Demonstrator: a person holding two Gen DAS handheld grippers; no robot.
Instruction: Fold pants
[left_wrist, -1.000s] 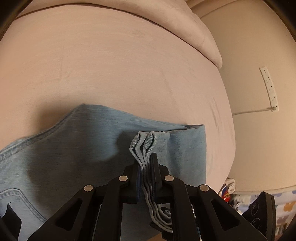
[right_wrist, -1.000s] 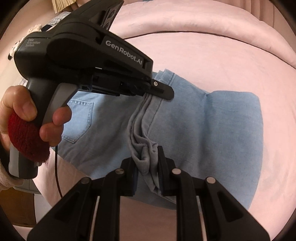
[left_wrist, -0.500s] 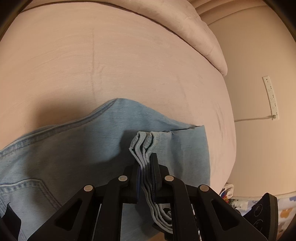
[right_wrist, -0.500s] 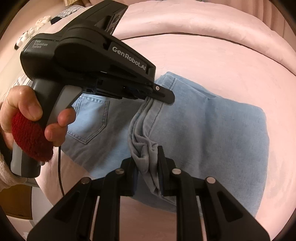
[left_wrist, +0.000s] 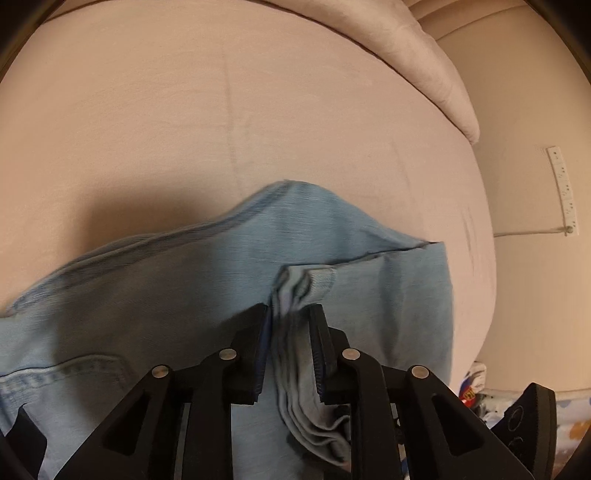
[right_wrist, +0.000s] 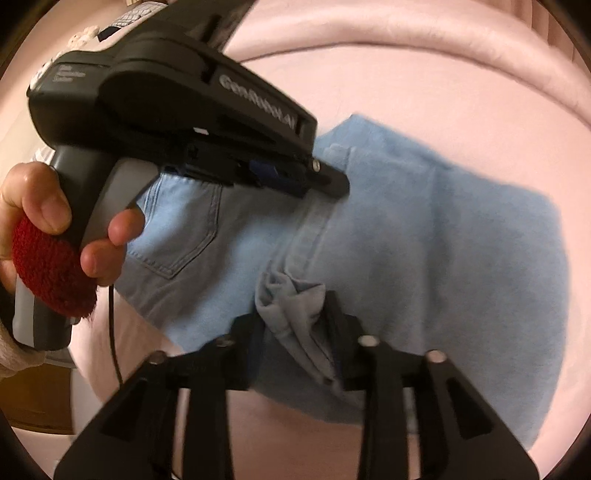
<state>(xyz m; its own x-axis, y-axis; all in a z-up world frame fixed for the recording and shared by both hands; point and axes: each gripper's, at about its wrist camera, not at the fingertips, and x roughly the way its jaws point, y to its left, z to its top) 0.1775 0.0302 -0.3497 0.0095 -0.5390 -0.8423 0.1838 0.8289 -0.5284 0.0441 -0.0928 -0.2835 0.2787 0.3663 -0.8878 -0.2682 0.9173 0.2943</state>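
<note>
black grippers (right_wrist: 291, 314), red fuzzy cuff (right_wrist: 48, 266)

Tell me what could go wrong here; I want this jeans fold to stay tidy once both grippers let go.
1. The left gripper and right gripper have just been opening with the bunched hems between their fingers, so the layers may splay unevenly.
2. The jeans lie near the bed's edge; the near part could slide off.
3. Pulling back might snag the denim.

The bed (left_wrist: 184, 110) lies bare beyond the pants (left_wrist: 369, 258) toward its head edge, where the pillow (left_wrist: 424, 59) blocks; the wall (left_wrist: 535, 295) hems its side edge.
</note>
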